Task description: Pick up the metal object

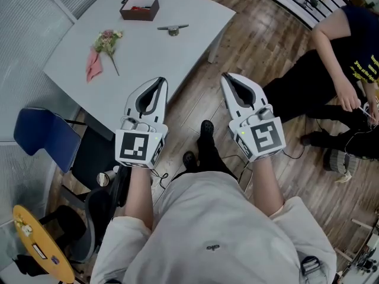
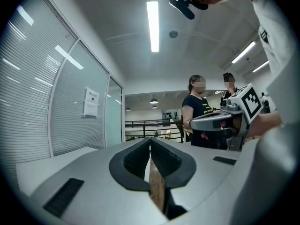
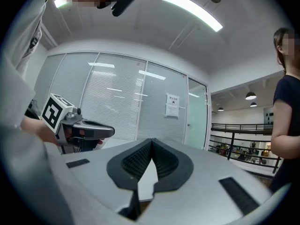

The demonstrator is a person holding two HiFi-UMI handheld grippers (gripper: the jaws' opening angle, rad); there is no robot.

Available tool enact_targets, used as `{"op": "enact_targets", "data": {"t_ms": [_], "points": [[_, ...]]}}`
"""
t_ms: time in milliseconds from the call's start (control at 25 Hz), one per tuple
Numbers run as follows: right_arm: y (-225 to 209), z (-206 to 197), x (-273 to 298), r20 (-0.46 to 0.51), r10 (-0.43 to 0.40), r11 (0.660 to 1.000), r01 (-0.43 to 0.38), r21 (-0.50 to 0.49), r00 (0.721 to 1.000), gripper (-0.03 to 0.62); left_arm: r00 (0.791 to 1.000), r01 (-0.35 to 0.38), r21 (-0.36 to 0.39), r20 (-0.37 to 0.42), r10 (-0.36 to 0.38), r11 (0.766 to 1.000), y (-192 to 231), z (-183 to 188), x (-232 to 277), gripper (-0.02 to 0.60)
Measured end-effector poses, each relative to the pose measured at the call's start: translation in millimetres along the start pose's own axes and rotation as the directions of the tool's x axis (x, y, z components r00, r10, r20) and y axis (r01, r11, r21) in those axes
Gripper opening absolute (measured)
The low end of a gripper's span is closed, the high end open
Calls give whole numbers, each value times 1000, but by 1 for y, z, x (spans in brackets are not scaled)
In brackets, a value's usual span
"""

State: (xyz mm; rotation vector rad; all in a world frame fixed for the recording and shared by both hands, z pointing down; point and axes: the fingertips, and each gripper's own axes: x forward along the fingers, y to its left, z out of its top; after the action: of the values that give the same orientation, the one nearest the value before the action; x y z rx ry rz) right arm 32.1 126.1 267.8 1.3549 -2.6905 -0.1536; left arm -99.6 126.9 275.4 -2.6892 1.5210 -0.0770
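You hold both tools out ahead, each with its jaws pressed together on nothing. The left tool (image 1: 159, 83) tips over the near edge of the tabletop (image 1: 148, 58); the right tool (image 1: 230, 80) hangs over the wooden floor (image 1: 254, 40). The metal object (image 1: 172, 29) lies at 12 o'clock from the left tool, close to the tabletop's right edge and well apart from both tools. At its 10 o'clock, a brown box (image 1: 139, 15) holds something red. A flower (image 1: 108, 40) and a pink cloth (image 1: 93, 67) lie at its 8 o'clock, with bare tabletop between. The posted sheet (image 2: 91, 102) on the glass partition is too small to read.
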Motion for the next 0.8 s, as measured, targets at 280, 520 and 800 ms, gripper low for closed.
{"op": "enact_targets", "data": {"t_ms": [280,520,800], "points": [[-25,-1,29,0,18,1000,-18,-1,1000,11,1000,-14,1,-6,14,1000,17,2,35,23],[-54,3,56,12,39,999,-39,1,999,32,1000,-19,8,-14,19,1000,26,7,70,28],[-89,16,90,50,76,997,-76,0,996,94,999,-46,7,-15,46,999,37,14,112,107]]}}
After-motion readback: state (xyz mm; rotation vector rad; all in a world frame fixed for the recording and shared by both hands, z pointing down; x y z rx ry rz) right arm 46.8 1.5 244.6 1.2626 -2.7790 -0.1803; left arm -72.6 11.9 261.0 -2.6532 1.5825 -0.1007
